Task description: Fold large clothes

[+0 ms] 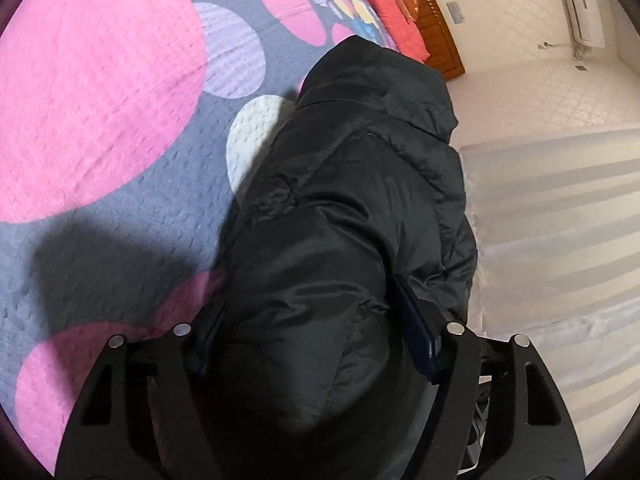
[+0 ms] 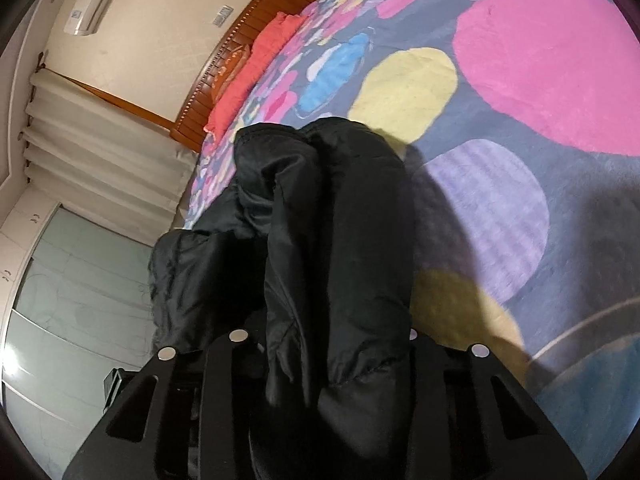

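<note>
Over bed edge: left gripper fingers pinching black jacket, bulk draped forward onto dotted bedspread, likely held up for fold. Right gripper fingers clamp bunched jacket fabric too. Red pillow, headboard well apart; nothing blocks landing.

The jacket is plain glossy black, as are the gripper frames. Under it, the bedspread is slate blue-grey with big dots: hot pink at 10 o'clock, lilac and pale white toward 12, yellow in the right wrist view. The pillow is coral red, the headboard orange-brown wood, the curtains cream.
</note>
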A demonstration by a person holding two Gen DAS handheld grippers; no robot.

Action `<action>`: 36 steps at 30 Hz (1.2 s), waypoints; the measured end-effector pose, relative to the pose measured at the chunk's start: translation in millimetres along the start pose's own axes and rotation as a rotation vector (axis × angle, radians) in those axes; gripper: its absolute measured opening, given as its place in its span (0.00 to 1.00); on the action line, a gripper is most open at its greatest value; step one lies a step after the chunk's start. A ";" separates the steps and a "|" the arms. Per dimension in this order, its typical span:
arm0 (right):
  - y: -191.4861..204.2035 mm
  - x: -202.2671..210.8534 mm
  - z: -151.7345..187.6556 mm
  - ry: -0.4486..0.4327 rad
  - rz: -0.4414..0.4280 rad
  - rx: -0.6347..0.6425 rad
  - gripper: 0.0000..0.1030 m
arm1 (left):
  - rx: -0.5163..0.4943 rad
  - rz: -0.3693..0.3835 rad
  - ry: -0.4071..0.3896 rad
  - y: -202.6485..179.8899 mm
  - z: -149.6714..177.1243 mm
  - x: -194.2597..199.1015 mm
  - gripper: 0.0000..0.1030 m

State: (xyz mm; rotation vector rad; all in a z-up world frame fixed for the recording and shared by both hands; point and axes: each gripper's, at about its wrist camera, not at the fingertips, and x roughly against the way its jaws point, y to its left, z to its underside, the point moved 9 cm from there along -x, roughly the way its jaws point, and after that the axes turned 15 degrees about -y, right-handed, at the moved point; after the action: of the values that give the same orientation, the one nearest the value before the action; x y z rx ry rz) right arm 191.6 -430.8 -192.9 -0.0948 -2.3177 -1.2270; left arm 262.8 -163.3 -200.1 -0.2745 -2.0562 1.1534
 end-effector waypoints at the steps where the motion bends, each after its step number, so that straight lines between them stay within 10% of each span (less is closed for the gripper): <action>1: 2.7 2.7 1.0 -0.003 -0.009 0.000 0.32 | -0.011 0.001 -0.001 -2.2 -1.8 1.3 0.67; 28: 104.2 -72.2 84.7 0.125 -0.118 -0.010 0.30 | -0.038 -0.064 -0.106 61.4 -95.1 71.0 0.68; 36: 89.6 -59.9 88.3 0.138 -0.065 0.027 0.53 | -0.039 -0.051 -0.098 66.7 -95.9 83.3 0.79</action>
State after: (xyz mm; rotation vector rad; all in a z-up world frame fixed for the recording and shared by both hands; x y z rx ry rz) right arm 233.7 -298.0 -194.1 0.0736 -2.2323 -1.1939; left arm 260.8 -21.1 -181.6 -0.1863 -2.1600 1.1166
